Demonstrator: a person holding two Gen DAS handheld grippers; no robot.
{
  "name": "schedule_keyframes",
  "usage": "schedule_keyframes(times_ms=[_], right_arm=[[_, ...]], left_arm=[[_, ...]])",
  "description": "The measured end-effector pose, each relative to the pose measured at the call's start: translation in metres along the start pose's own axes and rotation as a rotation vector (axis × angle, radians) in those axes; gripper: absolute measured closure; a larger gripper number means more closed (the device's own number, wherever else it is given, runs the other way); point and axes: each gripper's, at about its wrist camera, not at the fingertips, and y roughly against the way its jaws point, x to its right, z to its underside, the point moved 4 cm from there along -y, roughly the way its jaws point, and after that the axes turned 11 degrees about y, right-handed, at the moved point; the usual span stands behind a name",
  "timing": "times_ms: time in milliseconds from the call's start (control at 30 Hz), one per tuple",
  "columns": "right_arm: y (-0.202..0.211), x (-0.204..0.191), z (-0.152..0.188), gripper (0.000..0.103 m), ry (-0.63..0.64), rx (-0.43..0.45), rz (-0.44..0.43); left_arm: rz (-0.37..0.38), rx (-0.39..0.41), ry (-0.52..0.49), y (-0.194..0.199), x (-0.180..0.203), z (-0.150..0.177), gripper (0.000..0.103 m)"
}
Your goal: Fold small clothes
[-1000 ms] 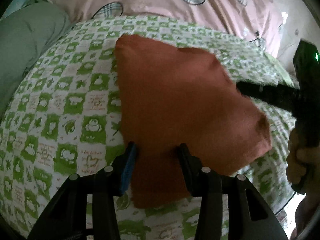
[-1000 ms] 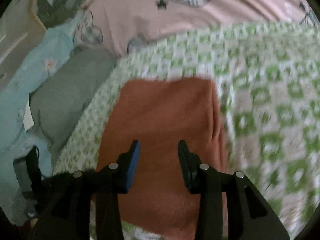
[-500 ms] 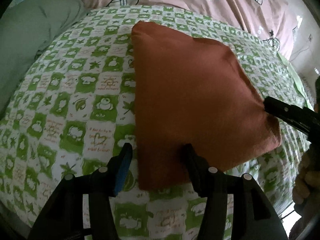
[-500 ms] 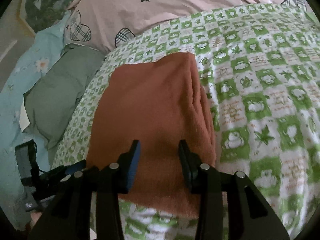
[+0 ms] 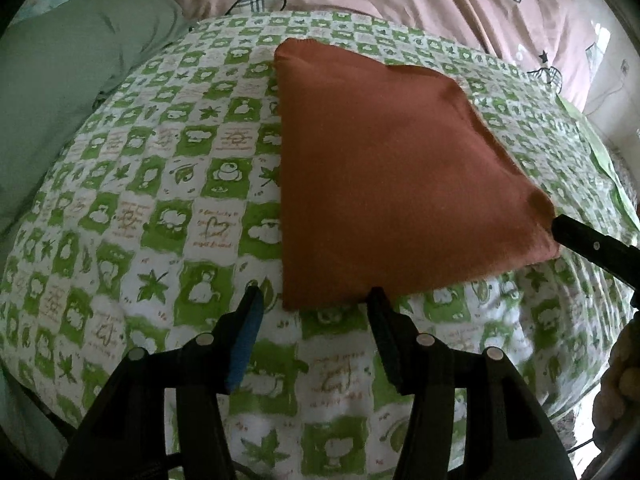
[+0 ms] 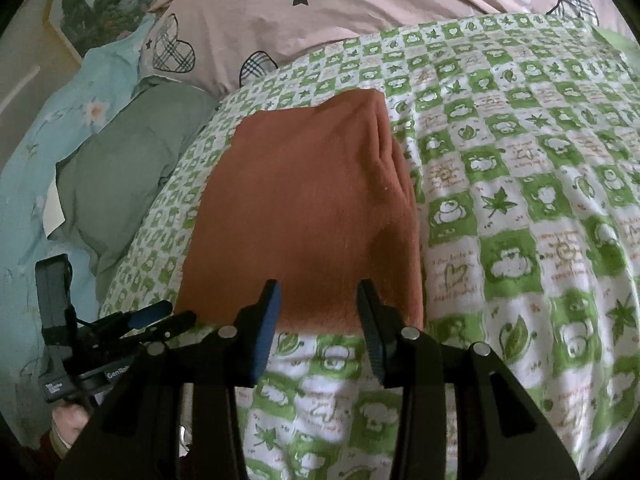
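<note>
Rust-orange folded garment [image 5: 384,184] lies flat on green-checked blanket [image 5: 168,208], no container around. My left gripper [image 5: 312,300] part open, jaws just widened, empty, tips at garment's near edge. My right gripper [image 6: 318,292] part open, empty, at opposite edge. Pink quilt [image 6: 360,12] beyond, cut off by frame.

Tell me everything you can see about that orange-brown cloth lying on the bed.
The orange-brown cloth is a soft, slightly fuzzy fabric, plain with no print, folded into a flat four-sided packet. Along one side its layers stack into rounded folds. It lies flat on the green-and-white checked sheet, which is all that clearly touches it. Both grippers sit just off its near edge with open jaws and nothing between them; whether the tip of the one at the far corner brushes it cannot be told.
</note>
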Motion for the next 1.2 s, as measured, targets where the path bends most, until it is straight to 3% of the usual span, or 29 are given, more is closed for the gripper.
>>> schedule_keyframes(times_ms=[433, 900, 1067, 1200], right_arm=[[0.017, -0.013, 0.027, 0.048, 0.042, -0.001, 0.030], [0.028, -0.014, 0.046, 0.045, 0.059, -0.016, 0.073], [0.030, -0.023, 0.045, 0.033, 0.094, -0.035, 0.081], [0.033, -0.028, 0.040, 0.022, 0.138, -0.033, 0.123]], left_arm=[[-0.034, 0.077, -0.001, 0.033, -0.006, 0.014, 0.035], [-0.075, 0.140, -0.031, 0.057, -0.010, 0.020, 0.023], [-0.079, 0.165, -0.048, 0.067, -0.012, 0.021, 0.020], [-0.096, 0.156, -0.037, 0.064, -0.018, 0.021, 0.012]])
